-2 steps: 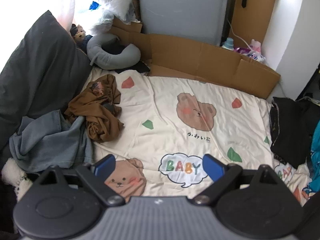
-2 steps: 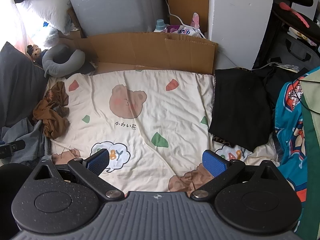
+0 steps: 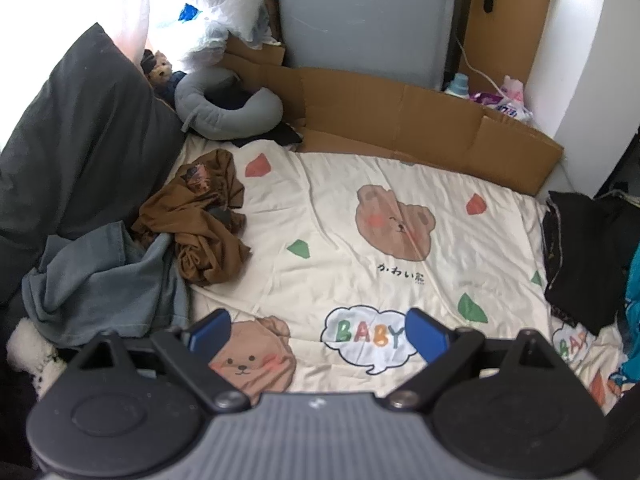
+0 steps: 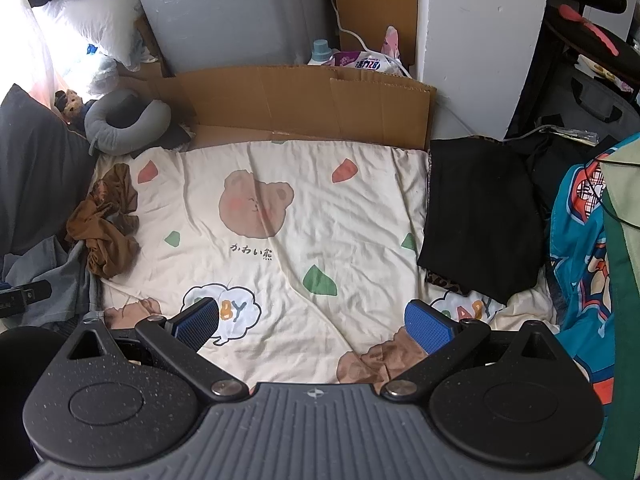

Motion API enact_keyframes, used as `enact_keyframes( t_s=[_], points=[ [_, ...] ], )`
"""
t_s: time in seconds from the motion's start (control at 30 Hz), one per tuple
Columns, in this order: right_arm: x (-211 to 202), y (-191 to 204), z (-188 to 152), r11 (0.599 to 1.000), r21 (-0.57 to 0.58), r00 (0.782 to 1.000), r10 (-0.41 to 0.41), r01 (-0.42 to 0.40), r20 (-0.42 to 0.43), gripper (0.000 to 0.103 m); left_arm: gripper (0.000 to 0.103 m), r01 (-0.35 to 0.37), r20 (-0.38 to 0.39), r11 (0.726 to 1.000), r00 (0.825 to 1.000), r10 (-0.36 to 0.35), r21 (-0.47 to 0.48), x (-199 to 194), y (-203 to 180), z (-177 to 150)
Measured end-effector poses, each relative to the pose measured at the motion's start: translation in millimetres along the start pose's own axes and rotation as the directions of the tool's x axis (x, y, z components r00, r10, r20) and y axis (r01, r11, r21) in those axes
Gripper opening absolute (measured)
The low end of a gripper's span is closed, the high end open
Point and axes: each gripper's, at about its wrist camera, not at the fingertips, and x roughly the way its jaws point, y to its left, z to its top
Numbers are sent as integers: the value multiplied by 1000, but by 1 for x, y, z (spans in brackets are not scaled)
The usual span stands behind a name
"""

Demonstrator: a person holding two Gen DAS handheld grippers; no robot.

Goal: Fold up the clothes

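At the left edge of the frame, a grey-blue garment lies rumpled, a crumpled brown garment touching it, both off to the upper left of the left gripper, whose jaws gape with nothing between them. That hand is the nearer one. Centre frame, bare bear-print blanket. Over on the right, a black garment lies flat, long axis running away from us, up and right of the right gripper, likewise spread and holding nothing.
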Motion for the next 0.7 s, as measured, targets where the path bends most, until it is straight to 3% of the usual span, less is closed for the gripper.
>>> enact_keyframes(
  t_s=[0.3,0.7],
  points=[
    [-2,-2,1,1000,6,1000,7,-7,-2,102,94,-35,-2,999,999,36,21,-1,-5,-4],
    [-2,-2,1,1000,4,1000,14,-14,2,102,87,34,-47,999,998,-34,-16,5,4,-1]
  ],
)
